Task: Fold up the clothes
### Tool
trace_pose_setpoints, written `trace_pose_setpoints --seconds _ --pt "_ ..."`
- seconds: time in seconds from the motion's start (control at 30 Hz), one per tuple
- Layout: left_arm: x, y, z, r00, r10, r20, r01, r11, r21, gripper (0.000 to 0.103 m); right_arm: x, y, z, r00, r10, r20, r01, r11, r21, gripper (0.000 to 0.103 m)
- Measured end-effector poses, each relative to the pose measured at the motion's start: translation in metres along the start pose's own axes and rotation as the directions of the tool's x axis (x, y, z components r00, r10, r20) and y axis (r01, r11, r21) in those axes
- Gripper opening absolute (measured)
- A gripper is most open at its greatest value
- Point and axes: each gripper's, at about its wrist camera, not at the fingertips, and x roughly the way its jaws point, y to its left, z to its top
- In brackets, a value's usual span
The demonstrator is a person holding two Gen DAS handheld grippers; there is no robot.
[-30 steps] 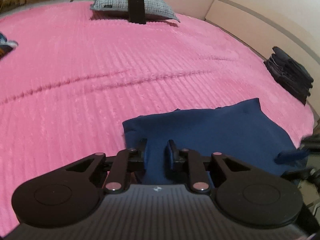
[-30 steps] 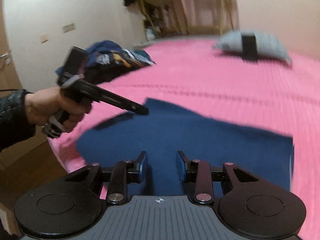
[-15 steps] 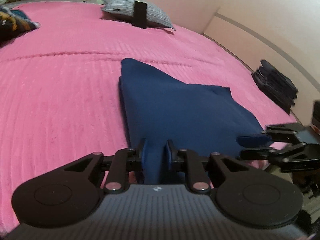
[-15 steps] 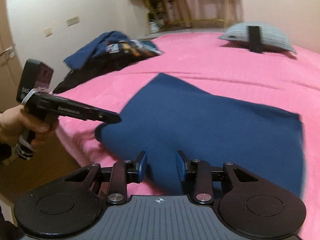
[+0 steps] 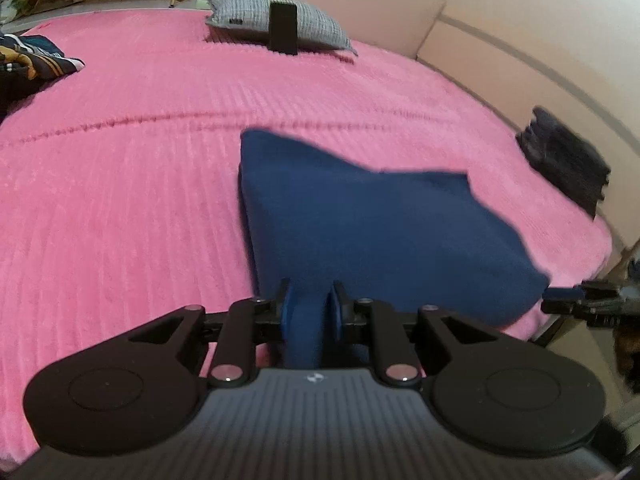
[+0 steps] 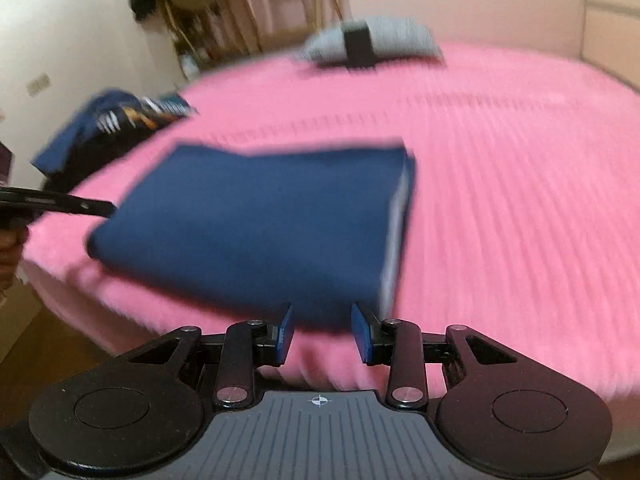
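On the near edge of the bed, a navy blue garment [image 5: 372, 224] lies folded into a thick, roughly rectangular pad on the pink bedspread [image 5: 120, 184]. The bedspread is plush and ribbed, its fine ridges running across the bed, with one long stitched crease crossing it beyond the garment. The garment's cloth is smooth and matte, without print; in the right wrist view its right side [image 6: 396, 232] shows stacked layers with a paler edge.

The left gripper [image 5: 310, 304] has its jaws drawn narrow on a bunched tongue of the navy cloth, which fills the gap between the blue-padded fingers [image 5: 286, 312] and runs back toward the camera. The rest of the garment spreads forward and to the right from that pinch.

The right gripper [image 6: 322, 330] stands with its jaws apart and nothing between them; the garment's near edge lies just ahead of the fingertips, above the strip of pink at the bed's edge. That view is blurred, so whether the pads brush the cloth cannot be told. The other gripper's black fingers [image 6: 68, 205] reach the garment's left corner there, with a hand [image 6: 10, 248] at the frame edge.

Toward the far edge of the bed sits a grey woven pillow [image 5: 280, 26] with a black upright block [image 5: 283, 28] in front of it. At the left edge lies a heap of dark, printed clothes [image 5: 28, 60]; at the right edge, by the cream headboard [image 5: 500, 60], rests a stack of dark folded clothes [image 5: 564, 160].
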Motion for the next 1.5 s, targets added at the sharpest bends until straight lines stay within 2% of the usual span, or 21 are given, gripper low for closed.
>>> trace_pose_setpoints --seconds 0.07,0.13,0.2,0.23,0.3,0.4,0.5,0.6,0.67,0.77,0.83,0.97,1.17,1.3,1.37,1.5 --pt "-0.003 -0.005 0.006 1.0 -0.013 0.008 0.013 1.0 -0.007 0.015 -0.005 0.008 0.011 0.998 0.031 0.054 -0.031 0.999 -0.009 0.035" --pt "0.001 -0.011 0.01 1.0 -0.018 -0.005 0.018 1.0 0.006 0.015 0.007 0.016 0.017 0.997 0.059 0.052 -0.057 0.998 -0.025 0.035" --pt "0.019 -0.018 0.003 0.998 0.017 -0.057 -0.013 0.997 0.07 0.016 0.02 0.023 0.023 0.995 0.086 0.051 -0.084 0.996 -0.041 0.035" --pt "0.022 -0.018 0.001 0.998 0.02 -0.059 -0.016 0.997 0.073 0.016 0.027 0.026 0.026 0.994 0.097 0.047 -0.094 0.994 -0.05 0.035" --pt "0.024 -0.015 -0.001 0.999 0.014 -0.052 -0.011 0.999 0.053 0.016 0.052 0.024 0.02 0.999 0.041 -0.03 -0.043 0.996 -0.077 0.036" --pt "0.013 -0.009 0.008 0.999 0.01 -0.046 -0.009 1.0 0.025 0.017 0.054 0.016 0.02 0.999 0.04 -0.017 -0.041 0.997 -0.059 0.036" --pt "0.012 -0.005 0.026 0.999 0.045 -0.028 -0.043 0.997 0.07 0.016 0.051 0.03 0.03 1.0 0.006 0.019 -0.004 0.99 -0.141 0.036" --pt "0.027 0.007 0.047 0.998 0.064 -0.007 -0.064 0.994 0.091 0.016 0.057 0.025 0.038 1.0 0.007 0.019 -0.005 0.991 -0.131 0.036" --pt "0.043 0.021 0.059 0.999 0.036 -0.006 -0.036 0.998 0.058 0.016 0.064 0.023 0.04 1.0 0.001 0.011 0.001 0.991 -0.132 0.036" --pt "0.072 0.041 0.071 0.998 0.024 -0.051 -0.023 0.999 0.024 0.014 0.079 0.017 0.04 1.0 -0.007 -0.012 0.005 0.991 -0.136 0.036" --pt "0.092 0.048 0.069 0.995 0.048 -0.086 -0.044 0.998 0.046 0.009 0.083 0.018 0.05 1.0 -0.002 -0.008 0.0 0.99 -0.141 0.036" --pt "0.102 0.052 0.07 0.996 0.039 -0.085 -0.035 0.998 0.05 0.008 0.09 0.02 0.069 1.0 0.012 0.002 -0.011 0.989 -0.15 0.036" --pt "0.106 0.053 0.072 0.995 0.043 -0.09 -0.039 0.998 0.049 0.008 0.144 0.06 0.123 0.991 0.134 -0.025 -0.136 0.961 -0.239 0.036" --pt "0.109 0.052 0.074 0.994 0.049 -0.093 -0.045 0.998 0.054 0.008 0.197 0.08 0.134 0.977 0.152 -0.148 -0.192 0.932 -0.308 0.036" --pt "0.109 0.05 0.073 0.994 0.06 -0.093 -0.054 0.996 0.068 0.008 0.206 0.065 0.128 0.985 0.093 -0.148 -0.137 0.937 -0.322 0.036" --pt "0.111 0.046 0.074 0.993 0.077 -0.094 -0.068 0.993 0.102 0.008 0.187 0.002 0.119 0.995 -0.004 -0.105 -0.02 0.975 -0.222 0.036"
